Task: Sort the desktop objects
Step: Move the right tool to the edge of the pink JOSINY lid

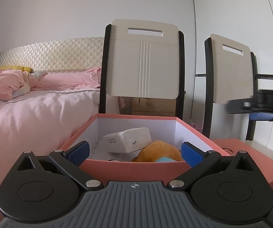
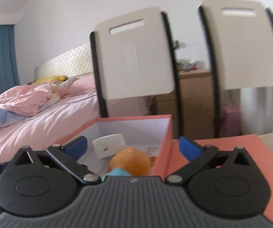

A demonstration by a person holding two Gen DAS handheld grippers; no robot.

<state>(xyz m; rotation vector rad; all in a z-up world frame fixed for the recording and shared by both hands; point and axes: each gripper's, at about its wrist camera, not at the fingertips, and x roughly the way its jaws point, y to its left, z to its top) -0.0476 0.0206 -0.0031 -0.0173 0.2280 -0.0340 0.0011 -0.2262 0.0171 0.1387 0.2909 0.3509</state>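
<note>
A salmon-pink box [image 1: 130, 168] with a white inside stands open in front of me. In it lie a white device [image 1: 127, 140] and an orange plush toy [image 1: 159, 152] with a light-blue patch. My left gripper [image 1: 135, 154] is open and empty, its blue pads straddling the box's near wall. In the right wrist view the box [image 2: 164, 152], the white device [image 2: 108, 146] and the plush [image 2: 130, 161] show again. My right gripper [image 2: 133, 148] is open and empty above the box's right wall. The right gripper also shows at the left wrist view's right edge [image 1: 259, 104].
The box's pink lid [image 2: 231, 152] lies flat to the right of the box. Two cream chairs [image 1: 144, 64] [image 1: 231, 70] stand behind the table. A bed with pink bedding [image 1: 32, 104] is on the left. A wooden dresser [image 2: 193, 98] stands behind the chairs.
</note>
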